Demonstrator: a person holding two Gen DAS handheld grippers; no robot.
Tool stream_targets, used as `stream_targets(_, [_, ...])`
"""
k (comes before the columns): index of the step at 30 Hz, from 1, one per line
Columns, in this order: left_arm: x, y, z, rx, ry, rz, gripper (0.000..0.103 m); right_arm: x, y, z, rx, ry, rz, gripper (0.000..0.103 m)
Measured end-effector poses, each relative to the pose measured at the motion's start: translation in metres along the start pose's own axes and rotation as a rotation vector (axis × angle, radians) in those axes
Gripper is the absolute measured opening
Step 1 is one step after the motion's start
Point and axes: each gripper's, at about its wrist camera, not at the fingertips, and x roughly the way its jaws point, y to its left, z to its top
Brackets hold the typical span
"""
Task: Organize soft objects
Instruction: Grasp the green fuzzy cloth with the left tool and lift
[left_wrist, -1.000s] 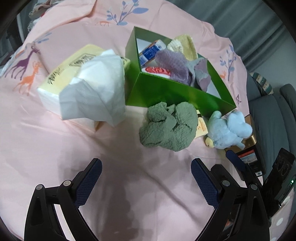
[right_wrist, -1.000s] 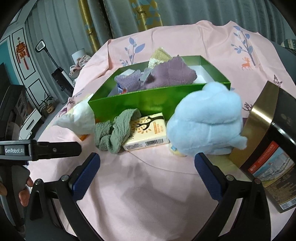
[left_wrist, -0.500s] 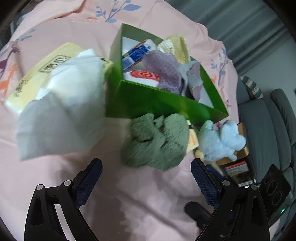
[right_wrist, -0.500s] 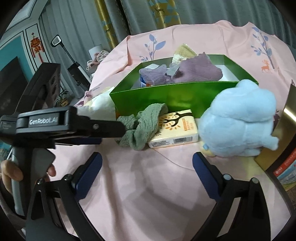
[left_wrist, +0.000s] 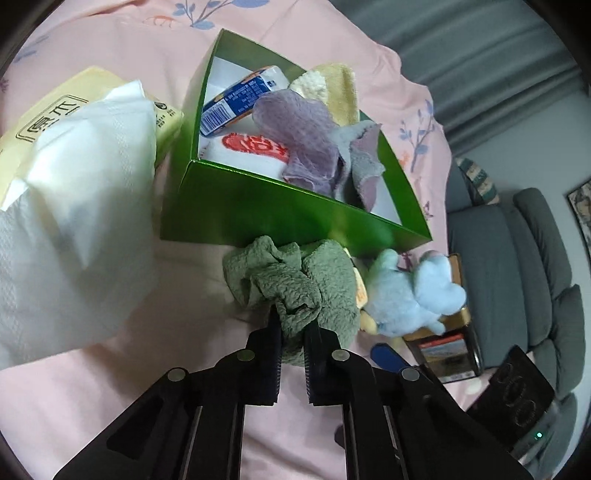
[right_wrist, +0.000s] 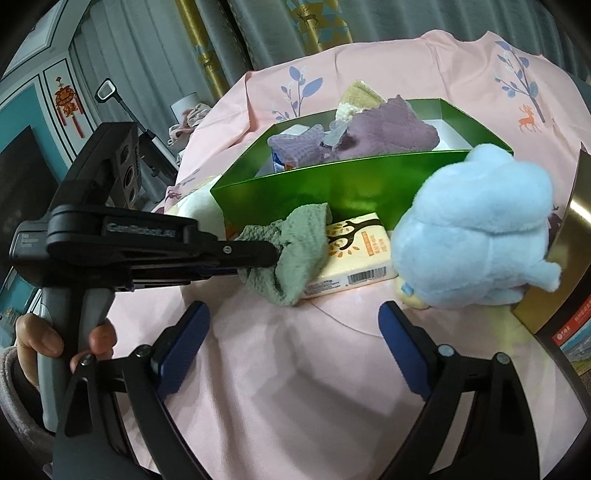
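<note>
Where left tool (left_wrist: 293, 325) pinches green cloth (left_wrist: 295, 280).

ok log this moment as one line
left claw: shut on green towel | right claw: open, empty | blue plush: on table | green box: towel not in yet

Grey curtains (right_wrist: 155, 92) with a gold-patterned panel (right_wrist: 317, 22) hang behind; a grey armchair (left_wrist: 517, 266) stands at one side, teal-trimmed wall panelling (right_wrist: 48, 88) at the other.
</note>
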Motion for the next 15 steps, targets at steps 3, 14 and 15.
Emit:
stream_targets(3, [-0.010,-0.008,-0.007,0.031,0.012,-0.028,0.009,0.000,-0.003,0.000,0.004,0.007,0.010,0.092])
stream_targets(14, [-0.050,-0.011,-0.044,0.111,0.098,0.008,0.009,0.006,0.022,-0.013,-0.101,0.103,0.160,0.091])
stream_targets(15, [-0.051,-0.008,-0.046,0.111,0.100,0.031,0.009,0.007,0.028,-0.016,-0.137,0.113,0.162,0.082])
